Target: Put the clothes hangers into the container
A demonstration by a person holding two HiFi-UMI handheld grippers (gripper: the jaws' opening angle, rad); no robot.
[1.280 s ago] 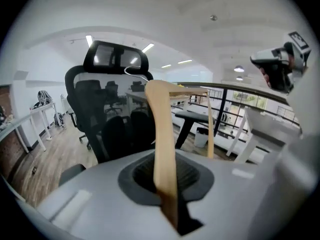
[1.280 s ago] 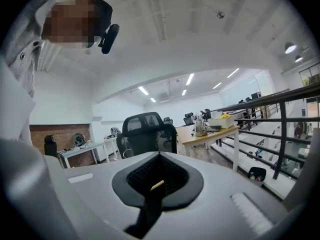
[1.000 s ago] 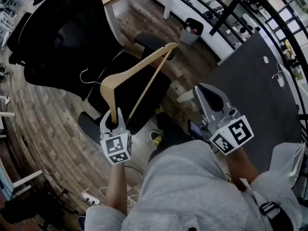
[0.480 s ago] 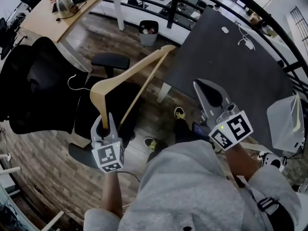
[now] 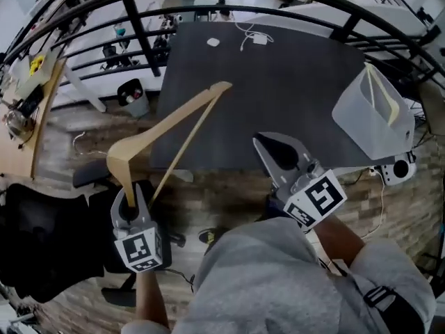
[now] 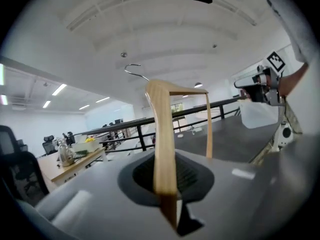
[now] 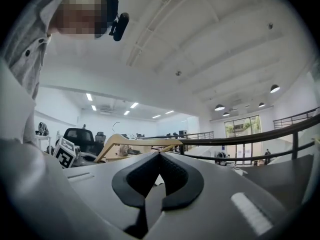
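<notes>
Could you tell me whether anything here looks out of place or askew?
Only mildly: the left gripper is shut on one arm tip of the light wooden clothes hanger, so it juts slantwise toward the dark grey table. The translucent white container sits close to the table's right edge. The right gripper is shut, empty.

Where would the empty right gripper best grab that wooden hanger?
Probably the wooden hanger near its free tip, approached from the right. That flat arm ends nearest the right gripper, while the left gripper clamps the other end.
</notes>
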